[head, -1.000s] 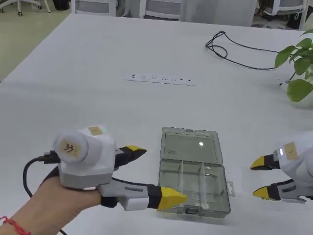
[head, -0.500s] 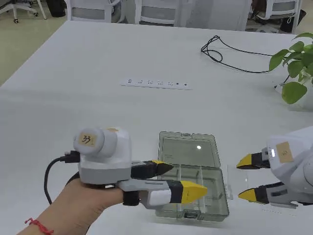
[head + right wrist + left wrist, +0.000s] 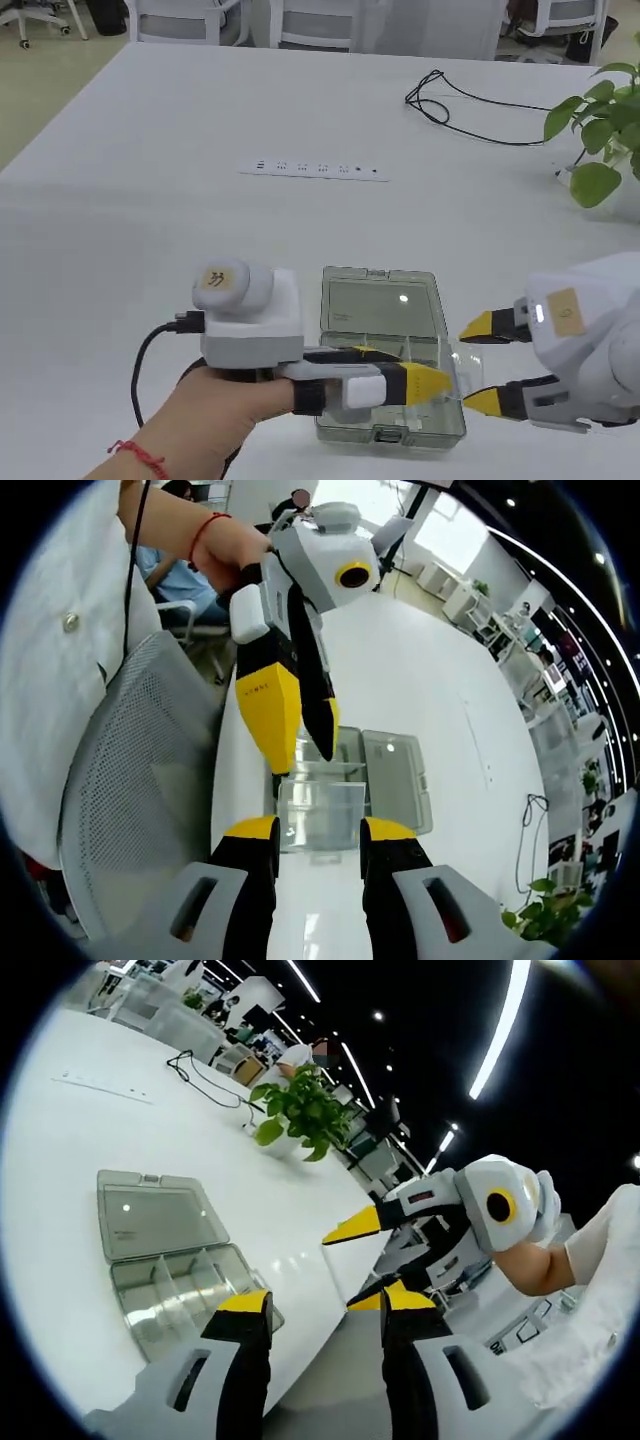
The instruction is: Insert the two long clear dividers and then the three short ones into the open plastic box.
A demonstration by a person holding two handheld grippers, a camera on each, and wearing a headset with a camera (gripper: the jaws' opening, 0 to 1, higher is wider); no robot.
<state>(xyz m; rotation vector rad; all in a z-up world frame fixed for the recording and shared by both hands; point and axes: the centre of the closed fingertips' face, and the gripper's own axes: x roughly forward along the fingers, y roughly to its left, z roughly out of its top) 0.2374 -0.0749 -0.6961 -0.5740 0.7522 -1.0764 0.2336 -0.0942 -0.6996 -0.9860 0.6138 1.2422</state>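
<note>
Open smoky-clear plastic box: rests on the white table, flanked by the two tongs. Its hinged lid lies flat behind the base. Two clear long partitions stand upright in the base, running from the hinge side to the latch side.

Clear rectangular divider: held off the box's right side, just beside its wall, in the right gripper. The jaws are set moderately apart. The divider spans the gap, its two side edges against the inner faces of the yellow tips.

Left gripper: jaws moderately wide, nothing between them. In the head view it reaches across over the box base, and whether it touches the box cannot be told.

Also on the table, well apart from the box: flat white power strip, looped black cable, green leafy plant.
</note>
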